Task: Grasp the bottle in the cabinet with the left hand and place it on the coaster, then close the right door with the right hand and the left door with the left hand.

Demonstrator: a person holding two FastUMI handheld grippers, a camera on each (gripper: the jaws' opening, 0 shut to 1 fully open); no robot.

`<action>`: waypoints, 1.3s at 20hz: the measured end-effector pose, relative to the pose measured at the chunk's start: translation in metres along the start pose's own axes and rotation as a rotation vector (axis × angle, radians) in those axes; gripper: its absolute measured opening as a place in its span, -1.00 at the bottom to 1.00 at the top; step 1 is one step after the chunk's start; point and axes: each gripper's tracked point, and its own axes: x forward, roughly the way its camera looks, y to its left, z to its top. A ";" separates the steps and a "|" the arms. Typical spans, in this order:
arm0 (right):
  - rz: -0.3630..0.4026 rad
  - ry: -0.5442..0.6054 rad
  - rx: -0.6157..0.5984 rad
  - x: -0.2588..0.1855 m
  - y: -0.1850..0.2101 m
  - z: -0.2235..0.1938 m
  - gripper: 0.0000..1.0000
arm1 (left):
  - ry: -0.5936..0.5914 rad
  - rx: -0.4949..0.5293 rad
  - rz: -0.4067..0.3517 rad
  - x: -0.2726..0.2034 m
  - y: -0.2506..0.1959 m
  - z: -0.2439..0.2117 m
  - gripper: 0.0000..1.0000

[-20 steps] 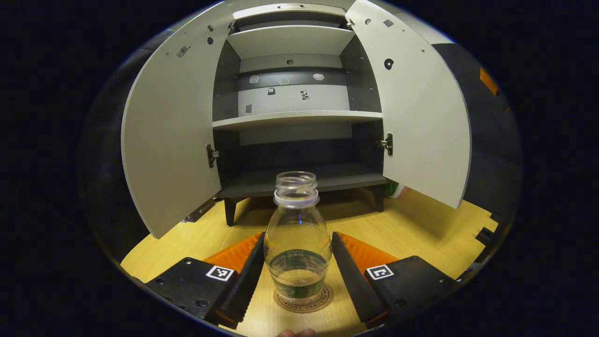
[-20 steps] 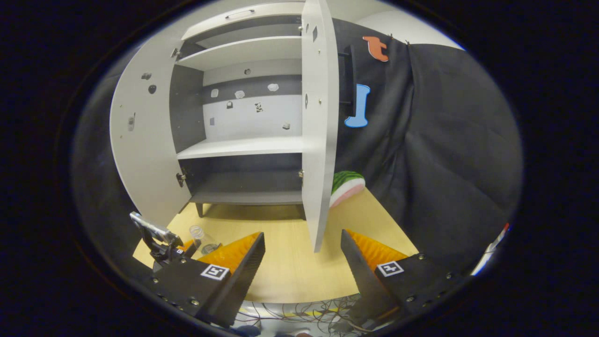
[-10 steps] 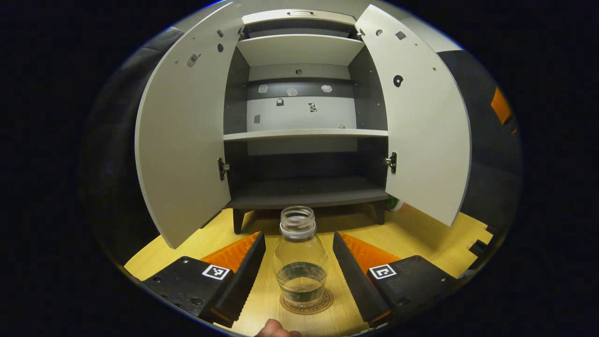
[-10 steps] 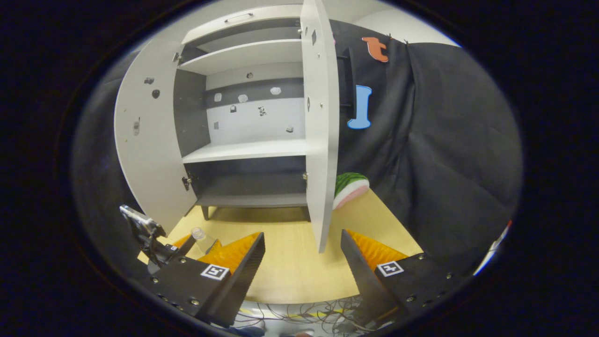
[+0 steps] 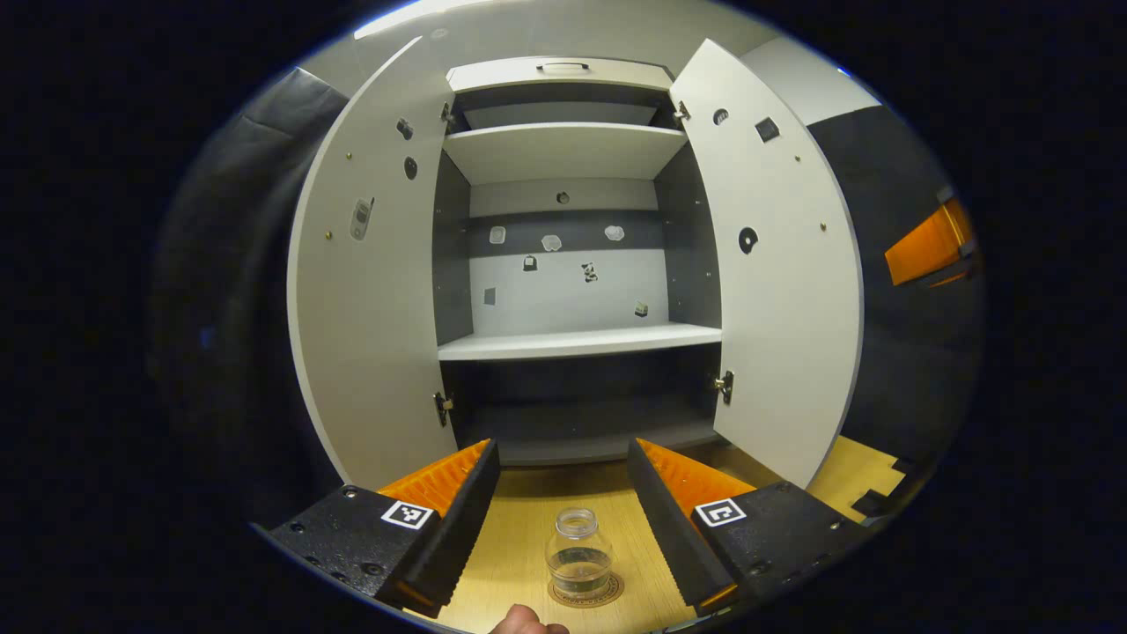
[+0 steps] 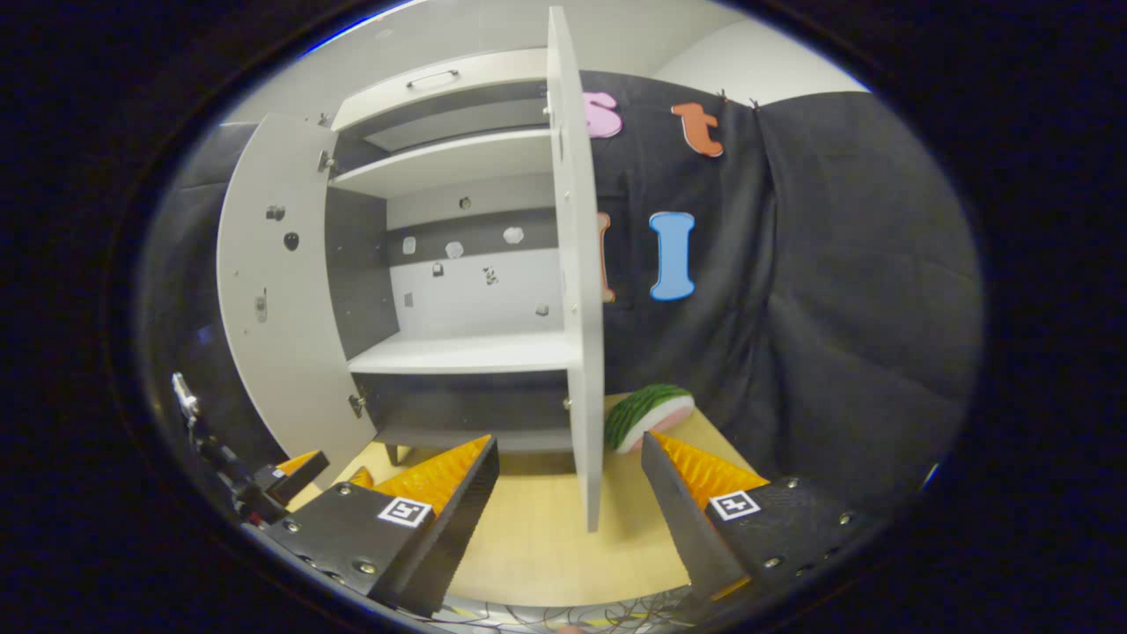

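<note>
1. The bottle (image 5: 579, 550) stands upright on the coaster (image 5: 585, 591) on the bench (image 5: 515, 537), low between the left gripper (image 5: 563, 458)'s jaws and touching neither. The placing step looks done.
2. Those jaws are spread wide and hold nothing; the cabinet (image 5: 572, 343) ahead of them has bare shelves.
3. The left door (image 5: 370, 291) and the right door (image 5: 779, 291) both stand swung out, so neither closing step is done.
4. The right gripper (image 6: 568, 449)'s jaws are also wide apart and empty. The right door's edge (image 6: 585, 352) runs down between them, just beyond the tips, untouched.
5. Judged next: push the right door shut, then the left.
</note>
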 end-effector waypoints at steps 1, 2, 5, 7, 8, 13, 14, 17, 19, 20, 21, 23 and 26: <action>-0.009 -0.023 -0.003 0.004 -0.012 0.015 0.99 | -0.003 -0.017 0.006 -0.004 0.004 0.012 0.84; -0.017 -0.045 0.002 0.009 -0.022 0.027 0.99 | -0.010 -0.033 0.011 -0.007 0.008 0.023 0.85; -0.020 -0.065 0.032 0.025 -0.049 0.047 0.98 | -0.003 -0.059 0.043 -0.017 0.025 0.043 0.85; -0.006 -0.074 0.045 0.039 -0.057 0.055 0.98 | 0.004 -0.069 0.067 -0.021 0.037 0.050 0.85; 0.005 -0.073 0.044 0.047 -0.057 0.058 0.98 | 0.013 -0.069 0.080 -0.023 0.043 0.051 0.85; 0.054 -0.037 0.029 0.077 -0.055 0.060 0.98 | 0.053 -0.075 0.144 -0.032 0.073 0.049 0.84; 0.053 -0.042 0.019 0.080 -0.054 0.060 0.99 | 0.056 -0.075 0.157 -0.034 0.078 0.048 0.84; 0.070 -0.044 0.010 0.080 -0.043 0.059 0.96 | 0.061 -0.078 0.182 -0.037 0.092 0.049 0.85; 0.100 -0.047 0.002 0.082 -0.033 0.061 0.95 | 0.061 -0.067 0.191 -0.040 0.099 0.050 0.85; 0.121 -0.052 -0.005 0.083 -0.024 0.061 0.95 | 0.059 -0.064 0.194 -0.041 0.103 0.051 0.84; 0.144 -0.056 -0.009 0.082 -0.012 0.060 0.94 | 0.057 -0.066 0.198 -0.040 0.107 0.053 0.84; 0.192 -0.058 -0.015 0.085 0.016 0.058 0.94 | 0.051 -0.074 0.205 -0.042 0.113 0.057 0.85; 0.240 -0.075 -0.016 0.092 0.050 0.061 0.94 | 0.043 -0.080 0.217 -0.042 0.125 0.059 0.85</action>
